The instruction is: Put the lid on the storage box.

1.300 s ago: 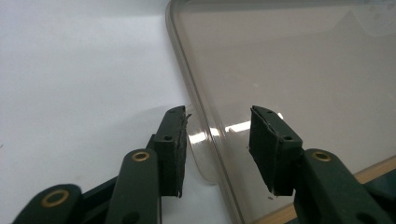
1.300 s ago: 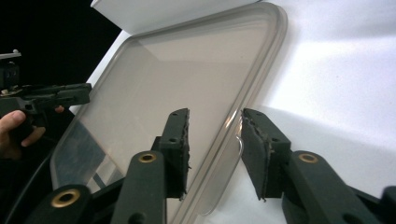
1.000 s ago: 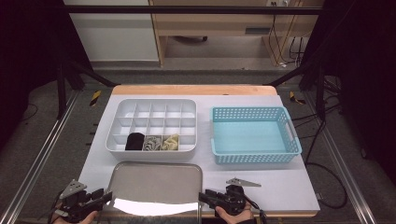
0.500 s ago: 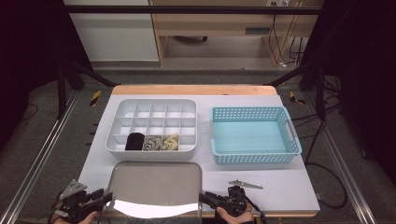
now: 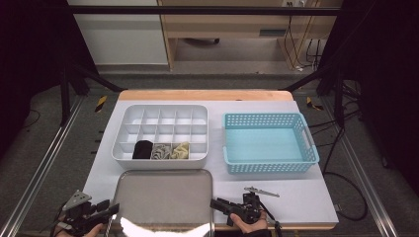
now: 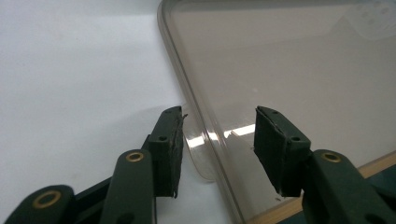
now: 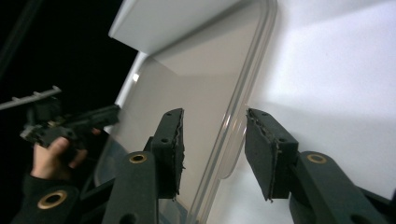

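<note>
Dim workroom behind a white table (image 5: 306,197)
Grey carpeted floor (image 5: 59,148), black stand legs (image 5: 66,84) at both sides, pale wooden furniture (image 5: 222,29) and white cabinet (image 5: 118,39) beyond, cables (image 5: 301,29) hanging right

Near edge of the tray (image 5: 163,197) cut off at the bottom, washed out by glare. Contents beside the black roll (image 5: 143,149) in the organizer (image 5: 163,113) too small to identify.

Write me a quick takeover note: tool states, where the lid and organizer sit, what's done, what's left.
Left tool: open astride the lid's left rim; jaws have just been opening, pads not pressing.
Right tool: open astride the lid's right rim, pads clear of it.
Lid: flat on the table at the near edge, in front of the white organizer.
Organizer: three rolled items in its front row, uncovered. Blue basket to its right holds nothing.
Done: both tools lined up on the lid.
Left, likely: close on both rims, lift, set the lid on the organizer.
</note>
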Demonstrator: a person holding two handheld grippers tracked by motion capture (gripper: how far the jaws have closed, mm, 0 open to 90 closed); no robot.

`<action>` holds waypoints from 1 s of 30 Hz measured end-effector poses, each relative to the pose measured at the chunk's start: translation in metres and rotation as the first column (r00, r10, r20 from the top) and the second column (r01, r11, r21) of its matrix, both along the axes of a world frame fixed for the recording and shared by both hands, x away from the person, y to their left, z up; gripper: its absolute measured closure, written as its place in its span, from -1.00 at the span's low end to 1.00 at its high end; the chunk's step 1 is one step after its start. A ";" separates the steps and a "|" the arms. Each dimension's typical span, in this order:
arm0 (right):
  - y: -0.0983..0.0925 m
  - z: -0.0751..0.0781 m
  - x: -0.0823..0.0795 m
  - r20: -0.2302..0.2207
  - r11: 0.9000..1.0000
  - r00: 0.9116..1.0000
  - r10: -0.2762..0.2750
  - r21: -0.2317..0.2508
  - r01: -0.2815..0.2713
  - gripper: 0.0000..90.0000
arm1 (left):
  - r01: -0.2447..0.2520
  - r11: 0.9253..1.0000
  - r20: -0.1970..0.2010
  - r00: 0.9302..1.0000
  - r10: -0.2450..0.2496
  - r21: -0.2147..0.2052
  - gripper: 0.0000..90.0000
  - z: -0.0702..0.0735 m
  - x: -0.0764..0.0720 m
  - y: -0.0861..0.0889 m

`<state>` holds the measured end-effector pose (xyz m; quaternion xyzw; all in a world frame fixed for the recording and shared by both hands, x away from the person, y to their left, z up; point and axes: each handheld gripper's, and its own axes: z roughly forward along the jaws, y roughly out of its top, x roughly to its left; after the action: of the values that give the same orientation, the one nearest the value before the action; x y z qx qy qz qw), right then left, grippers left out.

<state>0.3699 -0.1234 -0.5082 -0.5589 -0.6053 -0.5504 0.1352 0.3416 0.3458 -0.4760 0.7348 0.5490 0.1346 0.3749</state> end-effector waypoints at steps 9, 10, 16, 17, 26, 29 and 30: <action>-0.003 0.007 -0.004 0.036 0.997 0.999 -0.015 0.078 0.012 0.31 | 0.003 1.000 -0.002 1.000 -0.003 -0.016 0.08 0.000 0.000 0.000; -0.003 0.008 -0.004 0.043 0.997 0.999 -0.017 0.078 0.014 0.30 | 0.003 1.000 -0.003 1.000 -0.003 -0.017 0.07 0.000 0.000 0.001; -0.001 0.005 -0.005 0.026 0.998 0.999 -0.028 0.063 0.026 0.29 | 0.000 1.000 -0.003 1.000 0.000 -0.017 0.08 0.000 0.000 0.000; -0.001 0.005 -0.006 0.017 0.998 0.999 -0.030 0.055 0.029 0.28 | -0.001 1.000 -0.003 1.000 0.001 -0.016 0.08 0.000 0.000 0.000; 0.000 0.006 -0.001 0.064 0.997 0.997 -0.031 0.075 0.026 0.36 | 0.001 1.000 -0.006 1.000 -0.001 -0.012 0.09 0.000 0.000 0.001; 0.009 -0.001 0.000 0.027 0.999 1.000 0.000 0.046 -0.002 0.35 | -0.001 1.000 -0.005 1.000 0.001 -0.013 0.09 0.000 0.000 0.001; 0.011 -0.003 0.000 0.022 0.999 1.000 0.010 0.039 -0.011 0.34 | -0.002 1.000 -0.005 1.000 0.002 -0.013 0.09 0.000 0.000 0.001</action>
<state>0.3701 -0.1128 -0.5109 -0.5471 -0.5987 -0.5674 0.1425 0.3421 0.3470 -0.4764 0.7321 0.5513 0.1296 0.3784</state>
